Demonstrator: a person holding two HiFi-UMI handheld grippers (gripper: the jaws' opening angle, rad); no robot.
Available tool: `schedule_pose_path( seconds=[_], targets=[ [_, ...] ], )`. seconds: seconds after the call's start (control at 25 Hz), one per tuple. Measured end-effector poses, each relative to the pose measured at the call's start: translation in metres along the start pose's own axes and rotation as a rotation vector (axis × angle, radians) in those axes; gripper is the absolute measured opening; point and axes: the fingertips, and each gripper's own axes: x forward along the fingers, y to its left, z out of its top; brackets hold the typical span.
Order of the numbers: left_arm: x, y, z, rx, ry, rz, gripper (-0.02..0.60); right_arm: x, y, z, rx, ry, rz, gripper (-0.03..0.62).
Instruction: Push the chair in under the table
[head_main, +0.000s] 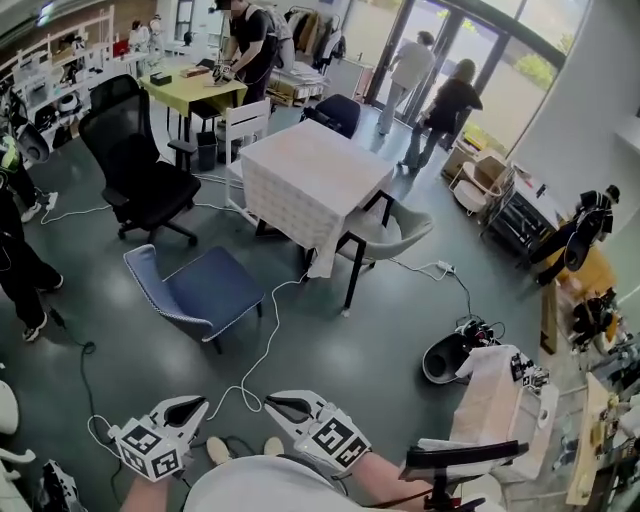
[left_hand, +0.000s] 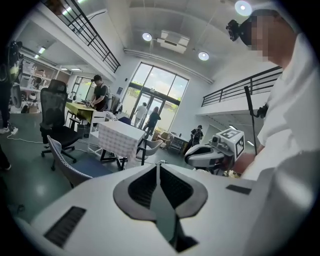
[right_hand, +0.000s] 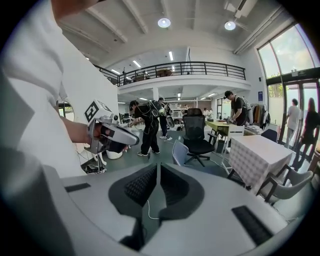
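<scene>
— Started pushing yet?
— No. The left gripper (head_main: 192, 405) and right gripper (head_main: 278, 403) hang by the body, jaws pressed together, empty. The blue chair (head_main: 200, 290) stands apart from the tabletop (head_main: 310, 170).
— Next?
— Walk over, I reckon, get behind it, shove it under.

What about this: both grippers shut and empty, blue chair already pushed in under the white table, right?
Not quite. The blue chair stands out on the floor, apart from the white table, as the head view shows. The left gripper and right gripper are shut and empty.
</scene>
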Motion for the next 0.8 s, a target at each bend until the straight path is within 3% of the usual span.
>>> schedule_pose_path(
  seconds=[0.16,0.24,0.36,0.52,0.8],
  targets=[
    [0.023,-0.01,-0.002,0.022,0.014,0.042,0.015,-0.016,-0.02,-0.016,0.027,-0.02,-0.008,0.038],
    [0.031,-0.009,-0.001,0.014,0.011,0.072,0.03,-0.021,-0.031,-0.021,0.044,-0.025,-0.008,0.155],
    [0.042,-0.003,-0.001,-0.031,0.008,0.101,0.078,-0.027,-0.045,-0.031,0.065,-0.024,-0.025,0.166],
    [0.048,0.02,0.001,-0.063,0.007,0.161,0.097,-0.028,-0.063,-0.04,0.075,-0.023,-0.032,0.166],
    [0.06,0.104,0.02,-0.128,0.009,0.261,0.138,-0.013,-0.103,-0.033,0.125,-0.026,-0.081,0.178]
  ],
)
